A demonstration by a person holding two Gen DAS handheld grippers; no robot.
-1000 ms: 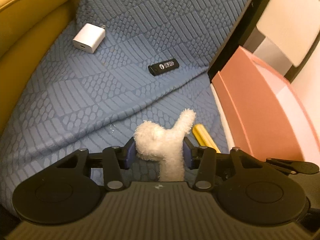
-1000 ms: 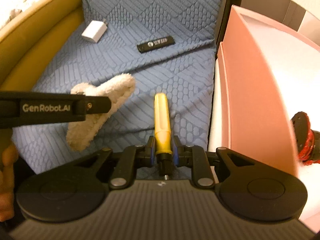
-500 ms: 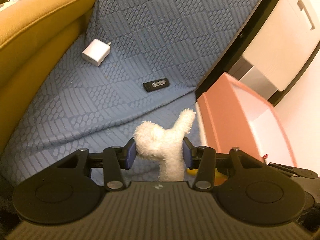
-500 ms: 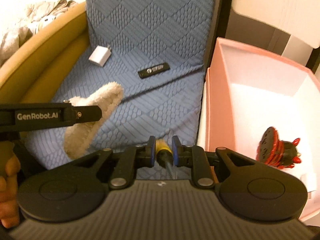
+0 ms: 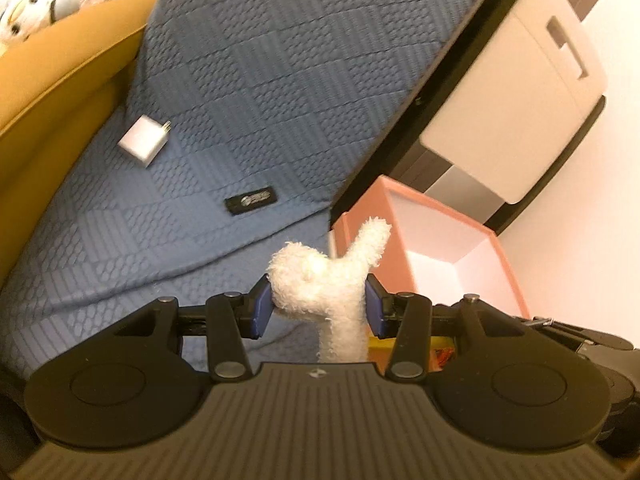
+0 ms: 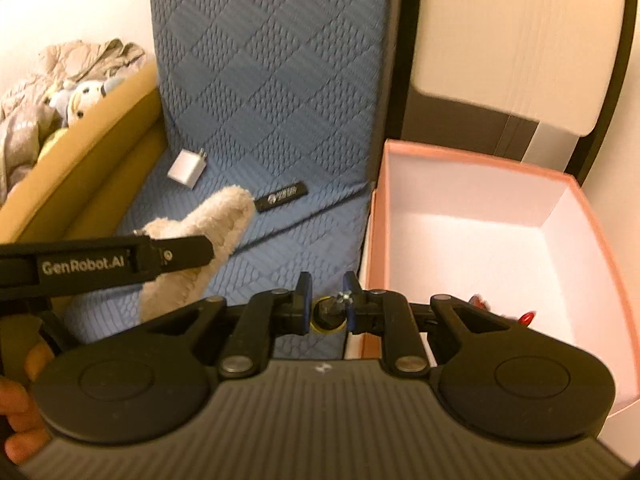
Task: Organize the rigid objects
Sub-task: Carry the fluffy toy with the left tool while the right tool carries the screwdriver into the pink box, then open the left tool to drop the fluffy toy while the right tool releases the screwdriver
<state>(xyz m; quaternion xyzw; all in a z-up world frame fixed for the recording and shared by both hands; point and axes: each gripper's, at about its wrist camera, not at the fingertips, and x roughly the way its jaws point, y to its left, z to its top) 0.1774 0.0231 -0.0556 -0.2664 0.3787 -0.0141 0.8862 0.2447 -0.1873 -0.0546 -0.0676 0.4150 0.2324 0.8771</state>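
Gripping a fluffy white plush toy (image 5: 320, 284), the left gripper (image 5: 318, 306) is hovering over the blue quilted cushion (image 5: 248, 92). Right gripper (image 6: 326, 296) is clamping a yellow-handled tool (image 6: 329, 314) end-on, just beside the open pink cardboard box (image 6: 496, 168).

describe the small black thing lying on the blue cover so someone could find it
On the blue quilted cover, look near the pink box. The flat black stick with pale print lies there; unlike the white charger nearby, it is dark, slim and long.
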